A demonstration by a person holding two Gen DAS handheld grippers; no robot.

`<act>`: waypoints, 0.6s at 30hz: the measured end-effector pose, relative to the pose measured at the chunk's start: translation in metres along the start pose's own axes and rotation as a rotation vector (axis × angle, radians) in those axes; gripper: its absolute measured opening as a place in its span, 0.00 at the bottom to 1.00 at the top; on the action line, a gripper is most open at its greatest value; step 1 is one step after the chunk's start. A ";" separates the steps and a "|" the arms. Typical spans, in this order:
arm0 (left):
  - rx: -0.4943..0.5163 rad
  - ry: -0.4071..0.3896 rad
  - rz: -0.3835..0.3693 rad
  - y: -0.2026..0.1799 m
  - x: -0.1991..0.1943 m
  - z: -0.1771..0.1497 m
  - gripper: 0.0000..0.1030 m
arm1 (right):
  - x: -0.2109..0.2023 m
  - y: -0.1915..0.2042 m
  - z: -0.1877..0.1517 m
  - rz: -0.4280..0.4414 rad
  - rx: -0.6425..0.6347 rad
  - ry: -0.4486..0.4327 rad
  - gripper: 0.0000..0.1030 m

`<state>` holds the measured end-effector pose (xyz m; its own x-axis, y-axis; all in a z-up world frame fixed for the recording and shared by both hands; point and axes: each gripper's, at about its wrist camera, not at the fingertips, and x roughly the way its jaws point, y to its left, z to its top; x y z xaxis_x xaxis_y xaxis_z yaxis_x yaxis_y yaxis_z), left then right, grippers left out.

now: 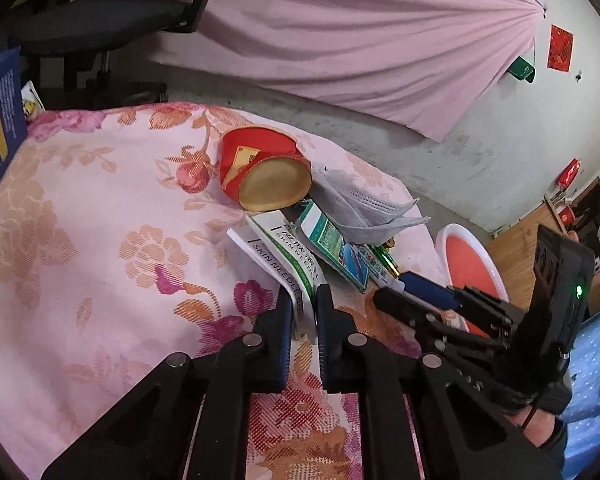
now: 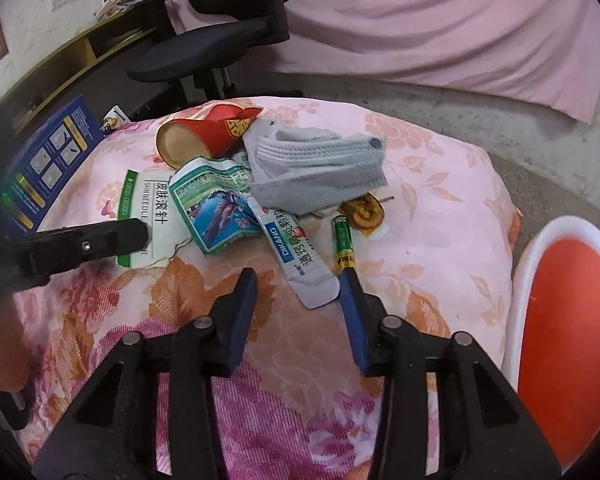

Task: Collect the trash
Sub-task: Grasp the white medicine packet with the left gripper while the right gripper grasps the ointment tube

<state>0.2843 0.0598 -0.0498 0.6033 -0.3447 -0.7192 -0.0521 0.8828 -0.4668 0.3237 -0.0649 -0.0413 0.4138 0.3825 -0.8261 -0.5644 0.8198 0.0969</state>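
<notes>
Surface: one desk-like top under a pink floral cloth (image 2: 440,168), carrying a single heap of trash at its middle.
Seats: one black office chair (image 2: 204,56) behind the cloth; one white chair with an orange seat (image 2: 560,320) at its right edge.
Blue box: one blue carton (image 2: 48,160) standing at the cloth's left edge.
Cup: one crushed red paper cup (image 1: 260,168), on its side at the far end of the heap, its mouth facing the left wrist camera.
Mask: one crumpled grey face mask (image 2: 320,168) lying over the packets, just beside the cup.
Flat packets: three, counted: one white-and-green box (image 1: 296,276), one landscape-printed packet (image 2: 216,208), one white sachet (image 2: 300,256), overlapping.
Battery: one green battery (image 2: 344,244), beside the sachet.
Wrapper: one small yellow-brown wrapper (image 2: 364,210), past the battery's far end.
Left gripper (image 1: 304,308): fingers clamped on the near edge of the white-and-green box.
Right gripper (image 2: 300,308): fingers apart, nothing gripped; the sachet's near end lies between them and the right finger's tip sits at the battery's near end.
</notes>
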 end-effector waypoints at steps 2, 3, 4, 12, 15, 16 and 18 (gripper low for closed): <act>0.014 -0.009 0.014 -0.004 -0.004 -0.004 0.08 | 0.003 0.000 0.004 -0.006 -0.009 -0.002 0.56; 0.019 -0.012 0.018 -0.005 -0.005 -0.006 0.08 | 0.006 0.001 0.007 -0.003 -0.018 0.001 0.55; 0.024 -0.015 0.023 -0.005 -0.006 -0.007 0.08 | 0.008 0.000 0.008 0.001 -0.022 0.006 0.55; 0.032 -0.035 0.042 -0.008 -0.010 -0.013 0.06 | 0.018 -0.005 0.013 0.067 -0.002 0.032 0.47; 0.051 -0.049 0.056 -0.012 -0.012 -0.014 0.05 | 0.014 -0.002 0.010 0.061 -0.018 0.027 0.43; 0.061 -0.057 0.062 -0.014 -0.014 -0.016 0.05 | 0.013 -0.001 0.009 0.061 -0.019 0.023 0.43; 0.077 -0.071 0.068 -0.018 -0.016 -0.018 0.05 | 0.007 -0.001 0.006 0.065 -0.014 0.009 0.43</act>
<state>0.2609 0.0442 -0.0392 0.6554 -0.2618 -0.7085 -0.0350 0.9264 -0.3748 0.3314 -0.0601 -0.0438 0.3693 0.4310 -0.8234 -0.6002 0.7870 0.1428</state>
